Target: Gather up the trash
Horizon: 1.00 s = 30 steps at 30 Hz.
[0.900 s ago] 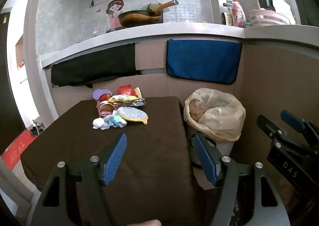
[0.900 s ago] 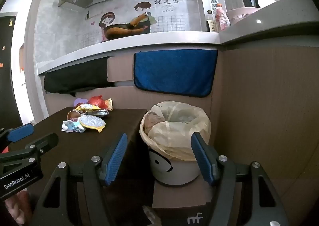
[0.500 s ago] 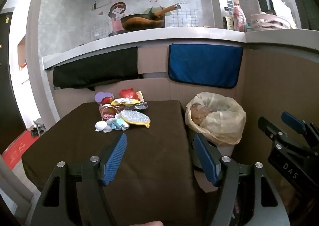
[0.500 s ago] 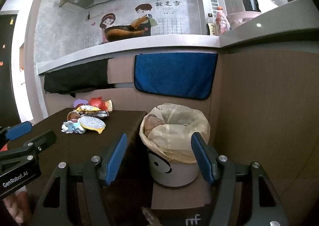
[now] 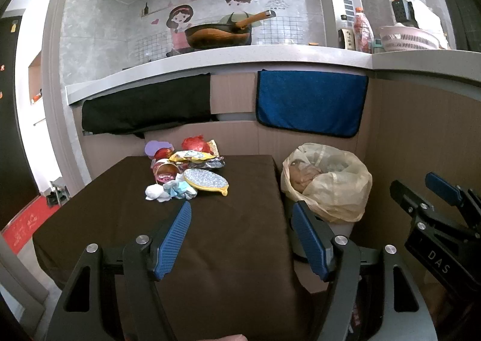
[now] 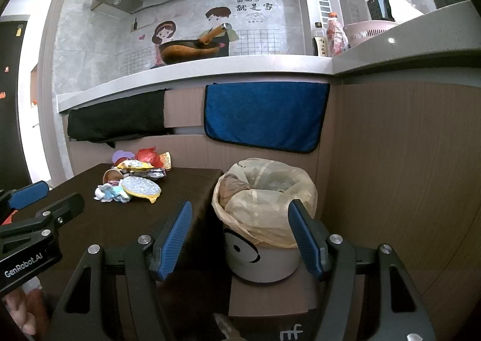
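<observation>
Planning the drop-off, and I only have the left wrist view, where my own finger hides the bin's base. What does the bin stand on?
Observer: The white bin stands on brown cardboard, below table height.
Operator: Is the right gripper carrying anything?
Observer: No. The right gripper is open and empty, and it points at the bin.
Operator: Any marking on the bin's front?
Observer: Yes, a printed face with an eye and a smile.

A heap of trash point(image 5: 186, 171) lies at the far edge of the dark table: red and yellow wrappers, crumpled white and pale blue paper, and a glittery oval lid with a yellow rim. Beside the table stands a white bin point(image 6: 264, 214) lined with a yellowish bag, partly filled.
</observation>
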{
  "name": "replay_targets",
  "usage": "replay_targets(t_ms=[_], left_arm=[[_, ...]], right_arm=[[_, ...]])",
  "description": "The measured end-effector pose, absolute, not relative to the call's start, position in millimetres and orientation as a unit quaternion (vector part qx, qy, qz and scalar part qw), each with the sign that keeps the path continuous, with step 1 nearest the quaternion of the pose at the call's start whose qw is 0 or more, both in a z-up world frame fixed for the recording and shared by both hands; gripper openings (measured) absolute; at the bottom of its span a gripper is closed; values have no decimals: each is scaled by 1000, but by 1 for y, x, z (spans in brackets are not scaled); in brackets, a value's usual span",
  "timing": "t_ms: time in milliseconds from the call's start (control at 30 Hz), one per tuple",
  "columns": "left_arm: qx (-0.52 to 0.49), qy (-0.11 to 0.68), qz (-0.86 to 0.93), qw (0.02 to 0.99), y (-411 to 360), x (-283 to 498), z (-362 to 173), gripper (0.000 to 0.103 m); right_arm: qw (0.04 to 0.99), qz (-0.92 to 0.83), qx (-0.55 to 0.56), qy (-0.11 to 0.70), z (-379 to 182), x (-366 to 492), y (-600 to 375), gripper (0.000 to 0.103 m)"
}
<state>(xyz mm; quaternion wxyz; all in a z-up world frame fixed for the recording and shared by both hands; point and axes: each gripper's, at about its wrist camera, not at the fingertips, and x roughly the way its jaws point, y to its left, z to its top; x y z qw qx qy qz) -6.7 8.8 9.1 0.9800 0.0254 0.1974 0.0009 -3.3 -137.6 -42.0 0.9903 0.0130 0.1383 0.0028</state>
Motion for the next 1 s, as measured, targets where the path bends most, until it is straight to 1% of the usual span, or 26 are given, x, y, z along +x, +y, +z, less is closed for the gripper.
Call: replay_targets(t_ms=[1000], left_arm=[[24,196,2,980,11,-7,10,70]], right_arm=[[990,3,11,140,-42,-4,-136,64]])
